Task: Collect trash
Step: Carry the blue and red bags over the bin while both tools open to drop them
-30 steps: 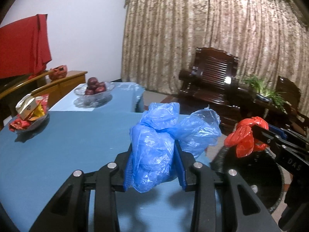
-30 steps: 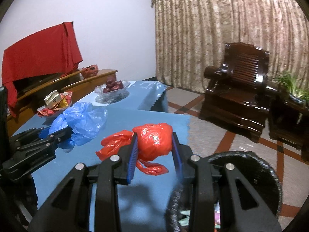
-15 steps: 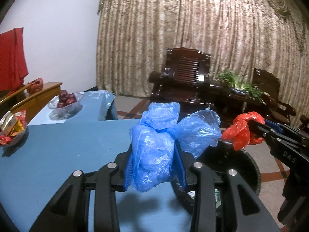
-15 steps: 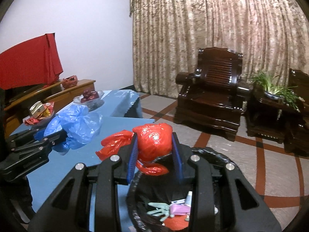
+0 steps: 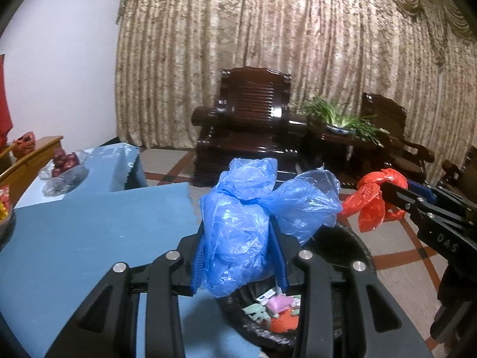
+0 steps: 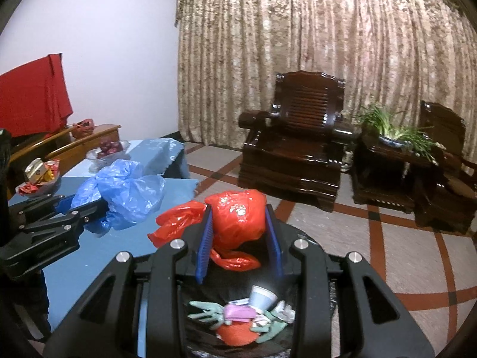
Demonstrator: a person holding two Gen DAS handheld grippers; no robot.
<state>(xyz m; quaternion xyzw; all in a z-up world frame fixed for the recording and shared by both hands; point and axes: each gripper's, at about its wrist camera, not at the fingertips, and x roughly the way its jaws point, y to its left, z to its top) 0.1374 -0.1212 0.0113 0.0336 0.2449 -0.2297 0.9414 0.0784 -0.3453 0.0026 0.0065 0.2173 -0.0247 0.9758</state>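
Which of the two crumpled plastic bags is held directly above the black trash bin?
The red plastic bag in the right gripper; the blue plastic bag hangs over the table.

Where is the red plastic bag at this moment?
The red plastic bag is clamped in the right tongs, above the black trash bin, right of the blue bag.

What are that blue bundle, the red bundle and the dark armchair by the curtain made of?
The blue bundle looks like thin plastic film: crinkled, half see-through, with glossy highlights. The red bundle seems the same sort of plastic, shiny and creased, less see-through. The armchair appears to be dark polished wood, probably lacquered: light glints off its arms, and its back is slatted.
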